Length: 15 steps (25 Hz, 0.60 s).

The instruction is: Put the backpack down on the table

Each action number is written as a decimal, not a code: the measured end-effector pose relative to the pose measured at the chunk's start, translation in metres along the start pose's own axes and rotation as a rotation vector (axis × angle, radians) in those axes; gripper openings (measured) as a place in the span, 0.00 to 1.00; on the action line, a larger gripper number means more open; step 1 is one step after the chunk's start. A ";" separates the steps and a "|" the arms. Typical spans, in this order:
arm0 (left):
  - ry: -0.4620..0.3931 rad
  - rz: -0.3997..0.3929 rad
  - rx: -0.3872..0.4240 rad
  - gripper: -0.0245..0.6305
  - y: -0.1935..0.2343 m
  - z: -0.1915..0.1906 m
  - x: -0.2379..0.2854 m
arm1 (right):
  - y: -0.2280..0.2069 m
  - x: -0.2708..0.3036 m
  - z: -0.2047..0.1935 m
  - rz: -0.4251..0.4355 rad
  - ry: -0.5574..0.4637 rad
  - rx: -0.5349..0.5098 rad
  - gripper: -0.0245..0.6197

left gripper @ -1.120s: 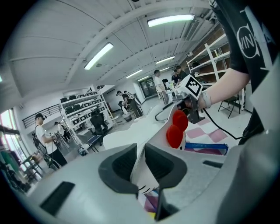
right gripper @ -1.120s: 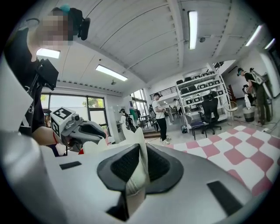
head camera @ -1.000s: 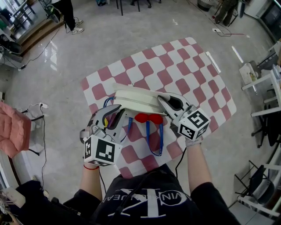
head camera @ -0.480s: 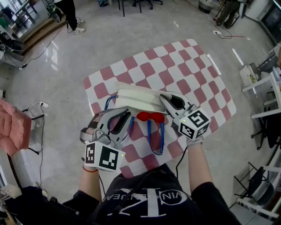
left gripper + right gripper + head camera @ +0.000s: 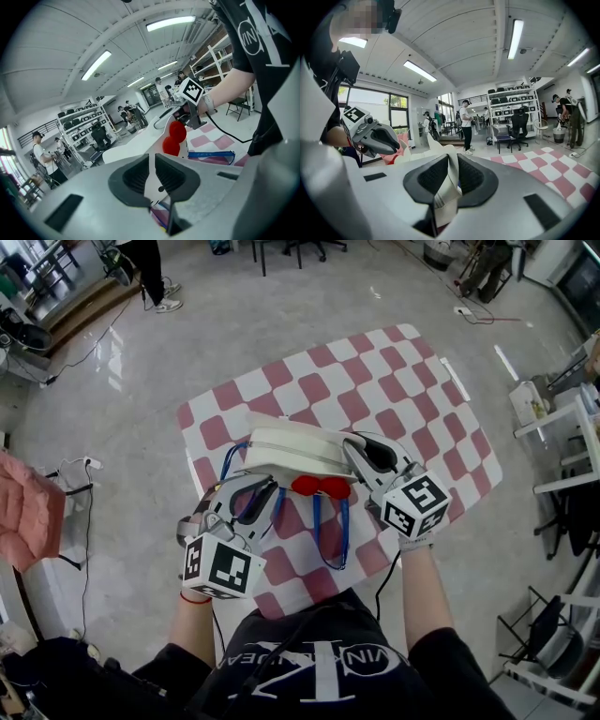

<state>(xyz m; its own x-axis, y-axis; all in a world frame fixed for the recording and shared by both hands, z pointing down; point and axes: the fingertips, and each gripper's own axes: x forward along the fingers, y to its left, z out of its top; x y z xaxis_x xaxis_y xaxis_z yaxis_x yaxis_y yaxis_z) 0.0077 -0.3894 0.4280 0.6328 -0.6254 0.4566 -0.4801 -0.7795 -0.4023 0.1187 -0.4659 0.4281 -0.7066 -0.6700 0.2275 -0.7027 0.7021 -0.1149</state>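
Note:
A white backpack (image 5: 286, 448) with a red bow (image 5: 319, 487) and blue straps (image 5: 330, 532) is over the near half of the checkered table (image 5: 412, 381). I cannot tell whether its underside touches the cloth. My left gripper (image 5: 255, 493) holds its left side and my right gripper (image 5: 364, 456) its right side. In the left gripper view the left gripper (image 5: 152, 176) is shut on white backpack fabric, with the red bow (image 5: 174, 138) just beyond. The right gripper view shows the right gripper (image 5: 452, 177) shut on a white fold of the backpack (image 5: 445, 187).
The table's red and white cloth (image 5: 281, 381) lies bare beyond the backpack. A pink padded thing (image 5: 28, 517) is on the floor at the left, white shelving (image 5: 562, 418) at the right. People stand by shelves (image 5: 511, 112) in the background.
The left gripper dipped toward me, then came back slightly. The backpack has shifted a little between the grippers. Both grips are unchanged.

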 end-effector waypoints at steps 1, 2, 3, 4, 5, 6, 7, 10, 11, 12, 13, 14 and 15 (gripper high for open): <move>0.002 -0.002 -0.017 0.11 0.000 0.000 0.000 | 0.000 -0.001 0.002 -0.001 -0.003 -0.004 0.09; 0.003 -0.003 -0.028 0.11 0.000 -0.001 0.000 | 0.001 -0.002 0.003 -0.002 -0.006 -0.007 0.09; 0.004 -0.005 -0.035 0.11 0.000 -0.001 0.001 | 0.000 -0.003 0.005 -0.004 -0.011 -0.010 0.09; 0.005 -0.007 -0.037 0.11 -0.001 -0.002 0.002 | 0.000 -0.004 0.007 -0.006 -0.015 -0.014 0.09; 0.007 -0.010 -0.037 0.11 -0.002 -0.003 0.003 | 0.000 -0.006 0.008 -0.009 -0.019 -0.019 0.09; 0.009 -0.012 -0.037 0.11 -0.003 -0.003 0.004 | 0.000 -0.007 0.009 -0.011 -0.021 -0.026 0.09; 0.011 -0.014 -0.037 0.11 -0.005 -0.004 0.005 | 0.001 -0.008 0.010 -0.013 -0.021 -0.033 0.09; 0.016 -0.020 -0.038 0.11 -0.007 -0.005 0.007 | 0.003 -0.011 0.012 -0.021 -0.016 -0.067 0.09; 0.017 -0.020 -0.039 0.11 -0.008 -0.005 0.007 | 0.004 -0.012 0.013 -0.024 -0.012 -0.080 0.09; 0.017 -0.020 -0.041 0.11 -0.008 -0.005 0.007 | 0.005 -0.013 0.013 -0.027 -0.008 -0.093 0.09; 0.017 -0.019 -0.043 0.08 -0.008 -0.006 0.007 | 0.006 -0.013 0.014 -0.030 -0.007 -0.102 0.09; 0.018 -0.020 -0.044 0.08 -0.009 -0.006 0.007 | 0.006 -0.014 0.015 -0.034 -0.008 -0.109 0.09; 0.018 -0.020 -0.045 0.08 -0.009 -0.006 0.006 | 0.007 -0.015 0.017 -0.038 -0.011 -0.112 0.09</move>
<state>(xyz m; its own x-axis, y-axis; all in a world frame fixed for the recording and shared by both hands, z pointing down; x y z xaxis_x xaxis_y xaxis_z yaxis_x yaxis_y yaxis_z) 0.0123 -0.3864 0.4394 0.6319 -0.6095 0.4788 -0.4941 -0.7927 -0.3570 0.1235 -0.4549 0.4077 -0.6808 -0.6990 0.2190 -0.7160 0.6981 0.0023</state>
